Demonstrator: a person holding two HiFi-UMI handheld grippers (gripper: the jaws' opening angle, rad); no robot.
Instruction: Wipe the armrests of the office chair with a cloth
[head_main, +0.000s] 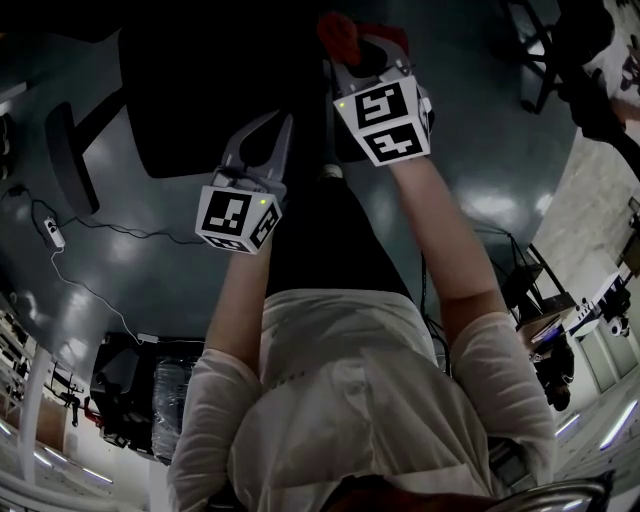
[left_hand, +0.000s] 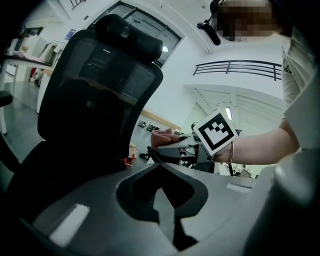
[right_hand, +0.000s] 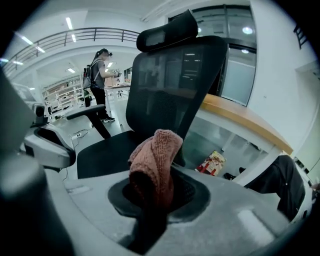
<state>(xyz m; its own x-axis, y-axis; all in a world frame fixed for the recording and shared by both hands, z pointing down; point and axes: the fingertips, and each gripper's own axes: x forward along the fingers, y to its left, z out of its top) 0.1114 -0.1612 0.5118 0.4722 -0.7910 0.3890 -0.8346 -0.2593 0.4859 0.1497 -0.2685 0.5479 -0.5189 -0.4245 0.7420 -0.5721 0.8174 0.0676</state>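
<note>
A black mesh office chair (head_main: 215, 95) stands in front of me; its back and headrest fill the left gripper view (left_hand: 95, 85) and the right gripper view (right_hand: 170, 75). One armrest (head_main: 70, 155) shows at the chair's left, also seen past the seat (right_hand: 87, 112). My right gripper (head_main: 352, 52) is shut on a reddish knitted cloth (right_hand: 155, 160), held at the chair's right side; the armrest there is hidden under it. From the left gripper view, the cloth (left_hand: 162, 137) sticks out of the right gripper (left_hand: 180, 146). My left gripper (head_main: 283, 120) is shut and empty, over the seat edge.
A power strip with cable (head_main: 50, 232) lies on the grey floor at left. Dark equipment (head_main: 130, 385) stands lower left, and another chair base (head_main: 545, 60) at upper right. A red snack bag (right_hand: 212, 162) lies under a wooden-topped counter (right_hand: 240, 117). A person (right_hand: 97, 80) stands far off.
</note>
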